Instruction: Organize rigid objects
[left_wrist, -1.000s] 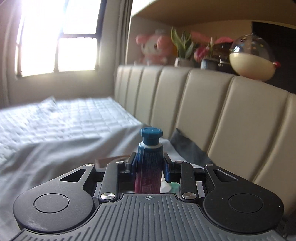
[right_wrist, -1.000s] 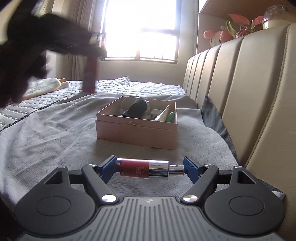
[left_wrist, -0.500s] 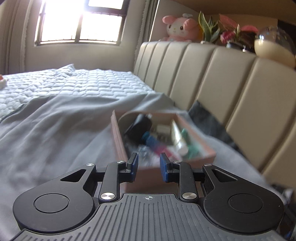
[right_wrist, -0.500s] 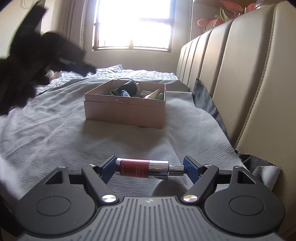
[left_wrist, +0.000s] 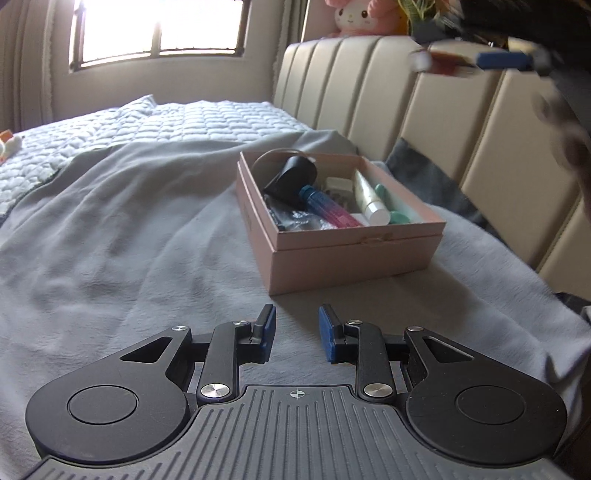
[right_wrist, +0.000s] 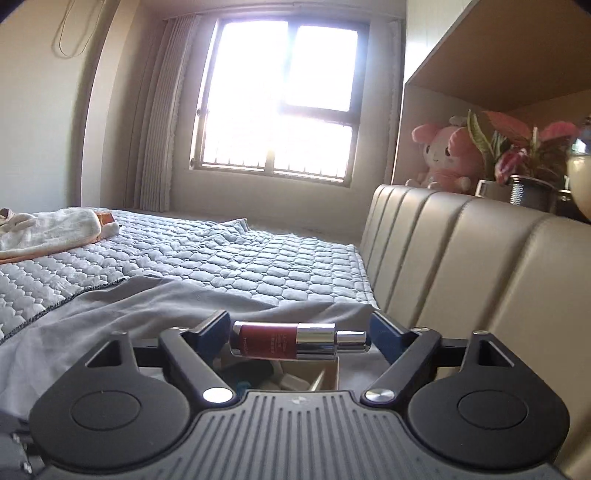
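A pink open box (left_wrist: 354, 249) sits on the grey blanket and holds a blue-capped pink tube (left_wrist: 325, 205), a black object (left_wrist: 291, 177), a cream tube (left_wrist: 367, 197) and green items. My left gripper (left_wrist: 296, 334) is open and empty, low over the blanket in front of the box. My right gripper (right_wrist: 300, 338) is shut on a red and silver bottle (right_wrist: 291, 339), held crosswise, right above the box, whose inside (right_wrist: 295, 376) shows below it. In the left wrist view the right gripper (left_wrist: 480, 62) appears blurred at the upper right.
A padded beige headboard (left_wrist: 436, 122) runs along the right side. On the ledge above it are a pink plush toy (right_wrist: 447, 155) and potted plants (right_wrist: 524, 162). A quilted mattress (right_wrist: 221, 258) stretches toward the window. A cloth toy (right_wrist: 48, 229) lies far left.
My left gripper let the blue-capped tube go into the box, opened and drew back. My right gripper carried the red bottle forward and up, over the box.
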